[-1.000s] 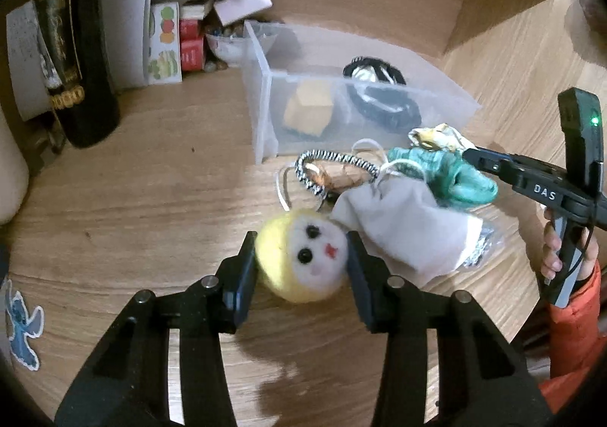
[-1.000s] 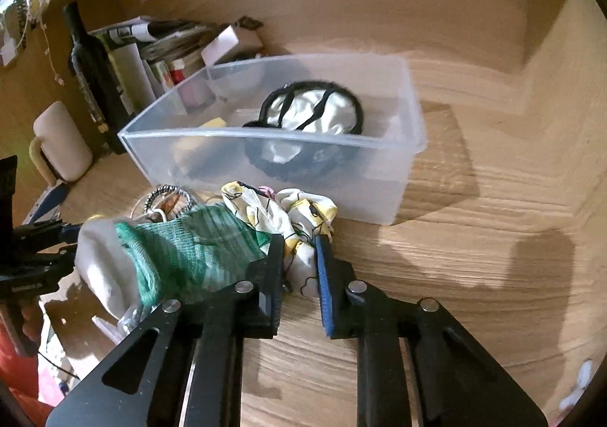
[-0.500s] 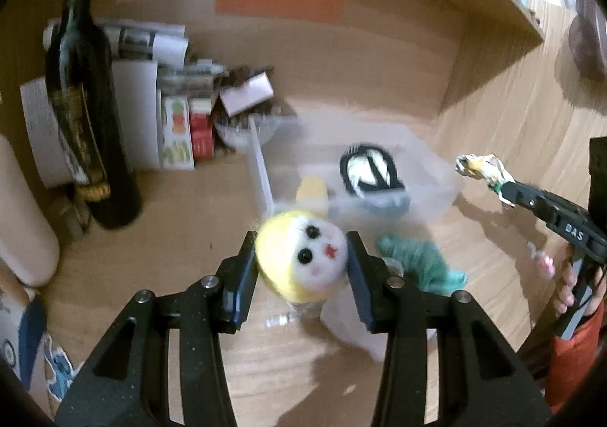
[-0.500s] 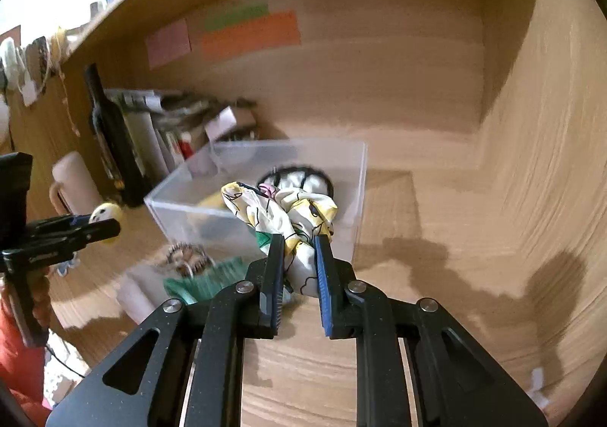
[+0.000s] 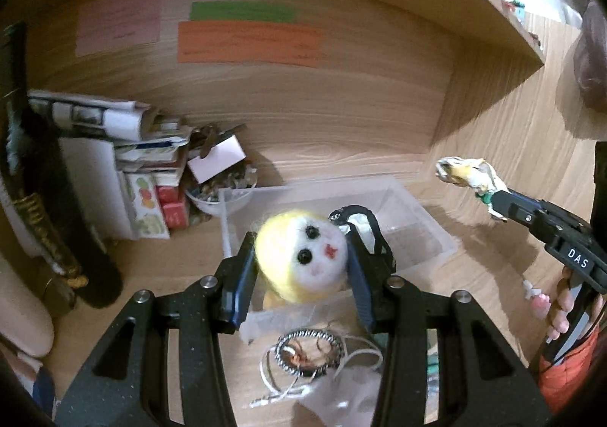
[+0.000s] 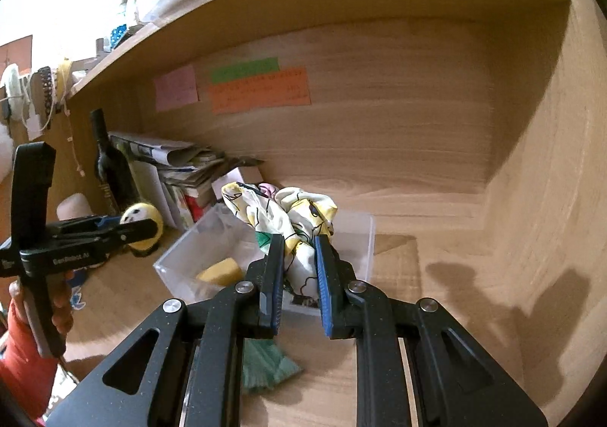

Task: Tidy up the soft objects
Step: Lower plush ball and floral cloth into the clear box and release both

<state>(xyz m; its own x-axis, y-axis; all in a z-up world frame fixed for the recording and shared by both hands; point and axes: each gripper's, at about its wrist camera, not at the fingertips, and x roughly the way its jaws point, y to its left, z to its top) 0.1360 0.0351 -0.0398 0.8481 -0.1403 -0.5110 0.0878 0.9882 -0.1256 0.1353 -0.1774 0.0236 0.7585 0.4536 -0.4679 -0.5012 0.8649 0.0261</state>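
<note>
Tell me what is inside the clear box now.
Inside the box lie a yellow block and a black-rimmed pouch. The doll and cloth hide parts of the floor.

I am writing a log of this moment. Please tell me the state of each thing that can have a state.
left gripper: shut on felt doll
felt doll: lifted, above bin
right gripper: shut on patterned cloth
patterned cloth: lifted, bunched
clear bin: open, no lid on it, yellow sponge inside
green cloth: lying on table

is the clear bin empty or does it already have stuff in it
Not empty: the clear bin already holds a yellow sponge block and a black-rimmed item.
</note>
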